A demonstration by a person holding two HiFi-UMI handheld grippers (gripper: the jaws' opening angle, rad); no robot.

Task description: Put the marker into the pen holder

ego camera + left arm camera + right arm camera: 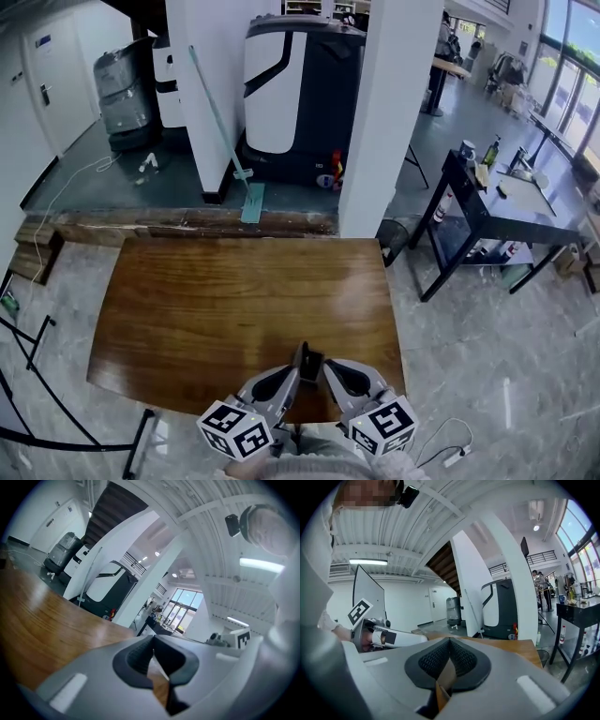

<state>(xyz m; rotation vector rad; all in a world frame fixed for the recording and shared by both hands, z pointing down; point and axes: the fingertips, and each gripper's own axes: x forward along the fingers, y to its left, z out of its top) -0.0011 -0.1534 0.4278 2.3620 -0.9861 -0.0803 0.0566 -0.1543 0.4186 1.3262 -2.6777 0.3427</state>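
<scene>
From where I stand, the wooden table [234, 300] is bare: neither the marker nor the pen holder shows in any view, so I can't say where either is. The left gripper [153, 641] and right gripper [450, 644] hover side by side over the table's near edge, each with its jaws pressed together on nothing. A marker should be light, stiff and smooth-barrelled, so likely to roll or slip. I'd pinch it across the middle of the barrel, not the cap, for balance.
</scene>
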